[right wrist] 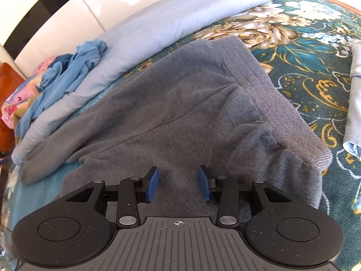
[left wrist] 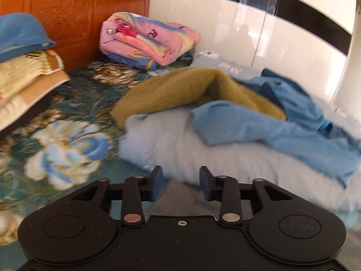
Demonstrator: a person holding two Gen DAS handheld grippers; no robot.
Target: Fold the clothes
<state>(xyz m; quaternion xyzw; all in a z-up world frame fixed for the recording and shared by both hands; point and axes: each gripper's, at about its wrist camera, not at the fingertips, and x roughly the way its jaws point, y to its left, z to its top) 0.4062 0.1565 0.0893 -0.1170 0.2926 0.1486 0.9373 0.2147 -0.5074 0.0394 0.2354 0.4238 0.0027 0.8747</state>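
My right gripper (right wrist: 178, 181) jaws wide, holding nothing, over grey fleece sweatpants (right wrist: 180, 103) spread mid-frame on floral teal bedspread (right wrist: 304, 52). My left gripper (left wrist: 181, 184) also wide, empty, blue-and-olive clothes heap (left wrist: 225, 103) lying centre-right.

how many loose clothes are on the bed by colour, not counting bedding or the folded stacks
grey: 1, the grey fleece garment under the right tool
blue: 1, the crumpled blue garment
olive: 1, the olive fuzzy garment
pale grey: 1, the light garment at the right edge
total: 4
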